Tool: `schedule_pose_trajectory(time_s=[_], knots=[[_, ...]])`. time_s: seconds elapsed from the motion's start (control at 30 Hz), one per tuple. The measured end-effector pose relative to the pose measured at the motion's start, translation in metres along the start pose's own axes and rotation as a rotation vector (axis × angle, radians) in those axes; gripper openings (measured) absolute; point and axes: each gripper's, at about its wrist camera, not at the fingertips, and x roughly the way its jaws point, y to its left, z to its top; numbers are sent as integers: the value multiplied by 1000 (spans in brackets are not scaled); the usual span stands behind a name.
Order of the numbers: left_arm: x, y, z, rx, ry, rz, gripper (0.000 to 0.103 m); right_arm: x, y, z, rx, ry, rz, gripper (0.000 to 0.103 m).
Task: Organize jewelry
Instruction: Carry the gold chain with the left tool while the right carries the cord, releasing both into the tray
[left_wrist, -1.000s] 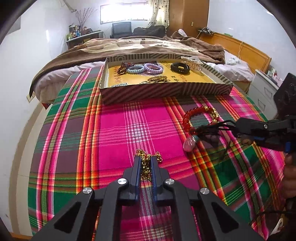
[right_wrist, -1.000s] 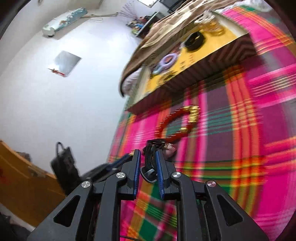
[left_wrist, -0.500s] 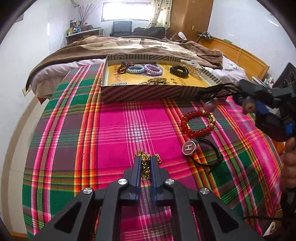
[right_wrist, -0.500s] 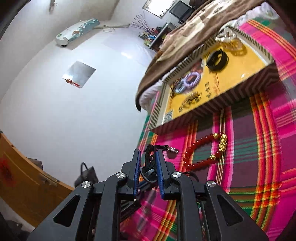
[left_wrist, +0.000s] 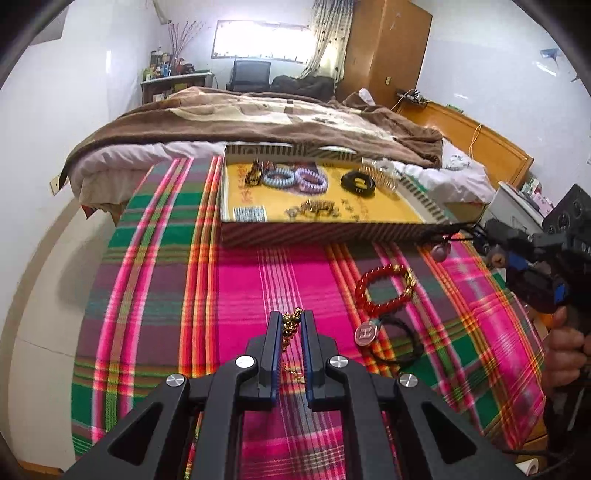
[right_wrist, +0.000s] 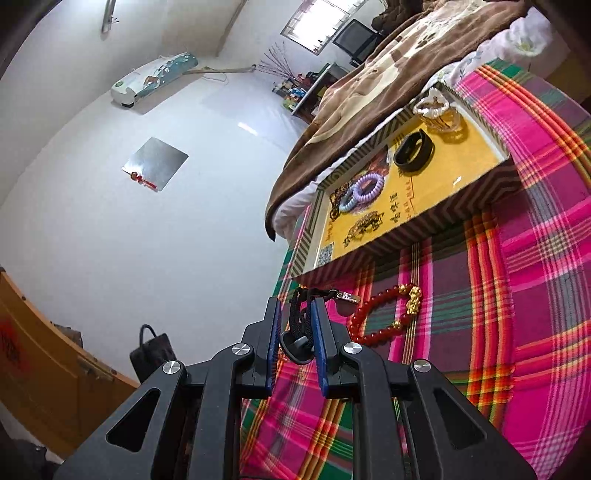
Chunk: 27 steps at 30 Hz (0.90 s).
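My left gripper (left_wrist: 290, 319) is shut on a gold chain (left_wrist: 289, 328), low over the plaid cloth. My right gripper (right_wrist: 295, 308) is shut on a black cord necklace (right_wrist: 301, 317) with a pale oval pendant (left_wrist: 440, 252) hanging from it. In the left wrist view the right gripper (left_wrist: 495, 240) holds it in the air near the right front corner of the yellow-lined tray (left_wrist: 236, 230). The tray holds coil hair ties (left_wrist: 295, 180), a black band (left_wrist: 358, 182) and a gold chain (left_wrist: 314, 210). A red bead bracelet (left_wrist: 384, 290) and a black cord with a round H pendant (left_wrist: 365, 332) lie on the cloth.
The tray (right_wrist: 480, 192) sits at the far edge of the plaid-covered table (left_wrist: 166, 295), against a bed with a brown blanket (left_wrist: 240, 122). A gold comb clip (left_wrist: 380, 175) lies in the tray's far right corner. A white nightstand (left_wrist: 521, 206) stands to the right.
My right gripper has lifted the black cord necklace off the cloth and carried it toward the tray's right front corner. My left gripper has risen slightly with the gold chain.
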Motion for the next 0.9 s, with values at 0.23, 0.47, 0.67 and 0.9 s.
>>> schedule_pose_trajectory(time_s=[0.23, 0.47, 0.67, 0.9], knots=[[-11, 0, 26, 13, -34, -3, 9, -15, 9, 17, -52, -37, -42, 17], [-15, 0, 68, 32, -83, -17, 10, -26, 19, 43, -123, -76, -112, 17], [-7, -1, 106, 46, -113, -26, 10, -26, 14, 67, -141, -94, -171, 17], [22, 4, 143, 51, -110, -40, 10, -11, 2, 93, -179, -86, -271, 17]])
